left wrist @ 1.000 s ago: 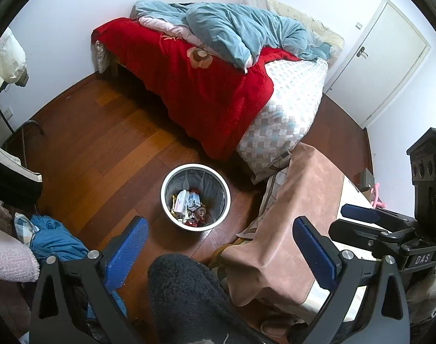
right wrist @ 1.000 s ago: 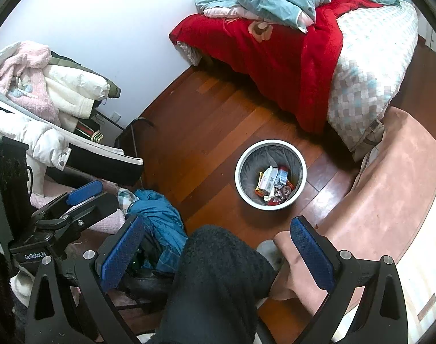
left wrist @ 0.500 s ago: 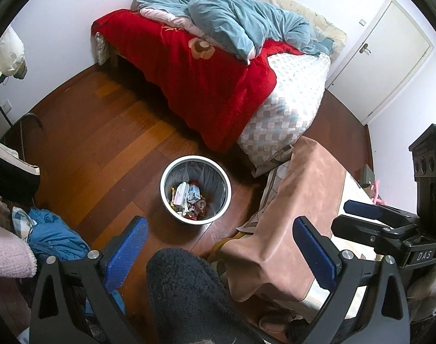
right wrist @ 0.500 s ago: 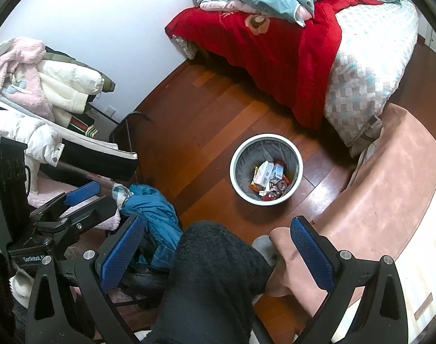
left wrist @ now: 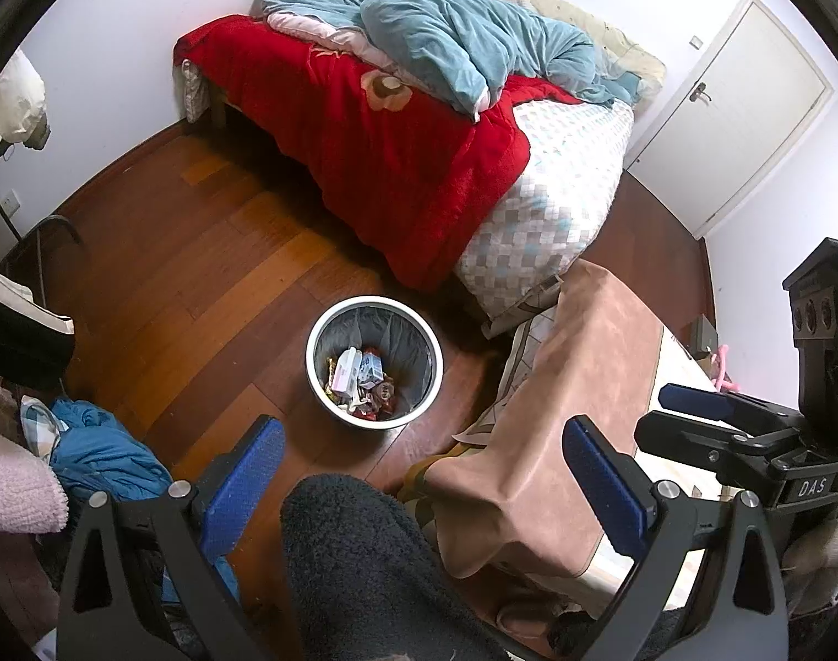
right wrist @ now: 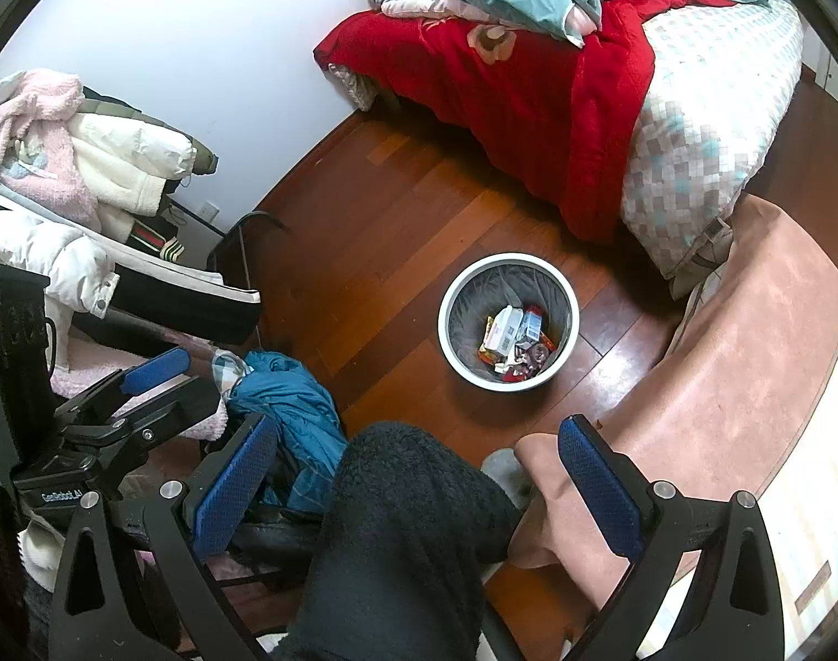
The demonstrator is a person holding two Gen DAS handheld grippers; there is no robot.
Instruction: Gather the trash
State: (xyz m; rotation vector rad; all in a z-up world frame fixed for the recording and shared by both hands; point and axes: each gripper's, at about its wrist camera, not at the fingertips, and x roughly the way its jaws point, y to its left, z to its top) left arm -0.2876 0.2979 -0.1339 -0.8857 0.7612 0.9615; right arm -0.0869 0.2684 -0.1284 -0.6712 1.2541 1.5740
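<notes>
Left tongs [left wrist: 419,473]: they are hanging high above the floor with the blue pads spread wide, and they are holding nothing.
Right tongs [right wrist: 413,473]: they are also spread wide and empty, and they are hanging above the person's dark trouser leg [right wrist: 397,540].
Trash bin [left wrist: 374,369]: it is standing upright on the wooden floor [left wrist: 199,275], near the foot of the bed [left wrist: 540,209] and just beside the counter.
Trash [left wrist: 361,380]: wrappers and small boxes are lying in the bottom of the bin, on the grey liner bag.
Counter [left wrist: 678,385]: a brown cloth [left wrist: 556,413] is covering it and is hanging over its edge; I am seeing no loose trash on the part that shows.
Floor: a blue garment [left wrist: 99,457] is lying at the left, but no loose wrappers are showing on the boards.
Progress: the collecting is looking nearly finished or finished, because all the trash I can see is sitting inside the bin.
Left to do: maybe lifting out the liner bag or the bin, but I cannot tell if this belongs to the task.
</notes>
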